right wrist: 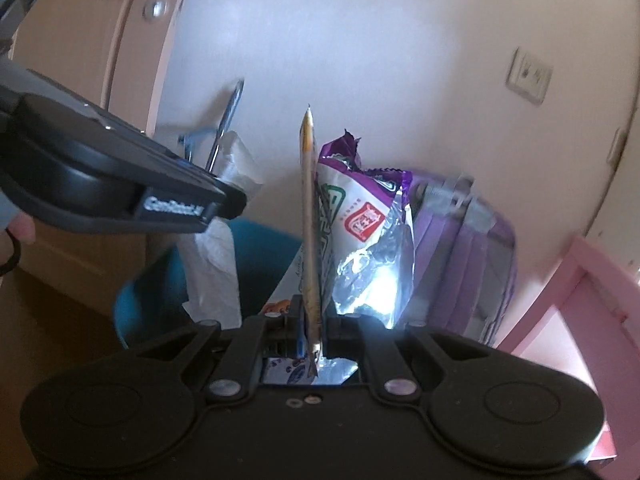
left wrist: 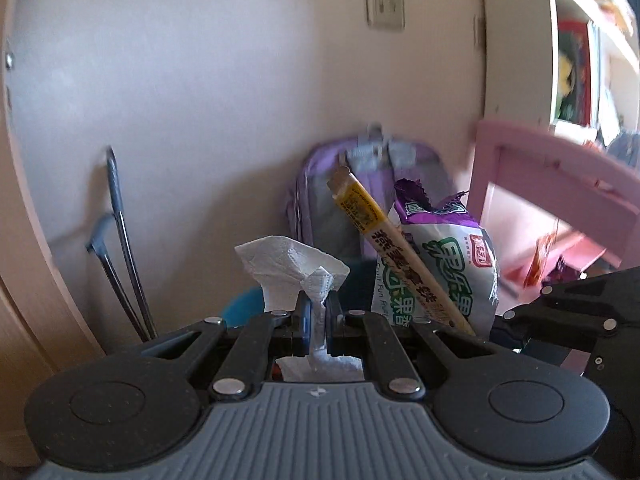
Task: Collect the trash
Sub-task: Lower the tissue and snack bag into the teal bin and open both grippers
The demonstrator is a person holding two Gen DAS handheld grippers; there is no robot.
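My left gripper is shut on a crumpled white tissue that sticks up past the fingertips. My right gripper is shut on snack wrappers: a long yellow stick wrapper and a purple and white bag with a silver inside. The same wrappers show in the left wrist view, held by the right gripper at the right. A blue bin sits low ahead of both grippers; its rim shows in the left wrist view. The left gripper and the tissue hang over the bin.
A purple backpack leans on the white wall behind the bin. A pink table stands at the right, with shelves above it. Metal tongs lean on the wall at the left, beside a wooden door.
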